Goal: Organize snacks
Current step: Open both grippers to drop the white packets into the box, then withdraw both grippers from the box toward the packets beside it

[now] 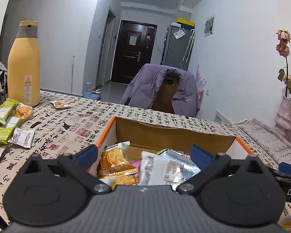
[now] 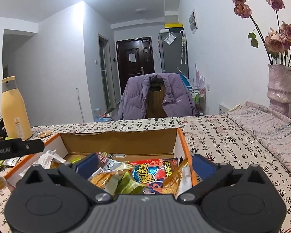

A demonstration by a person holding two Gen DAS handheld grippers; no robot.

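Left gripper (image 1: pixel 143 155) poised over cardboard box (image 1: pixel 170 134), jaws spread wide, nothing between pads. Right gripper (image 2: pixel 145 165) likewise wide apart and unloaded, over same box. Just below and ahead of both: heap of crinkly foil and plastic snack packets (image 2: pixel 145 174), glossy, flat, slippery; likely dropped loose rather than stacked. Box rigid, brown inside, orange-edged, open top for easy drops. Far left of left gripper: loose packets (image 1: pixel 7 124) on printed tablecloth (image 1: pixel 71 120), apparently still unsorted. Beyond them, smooth yellow flask (image 1: pixel 24 66).
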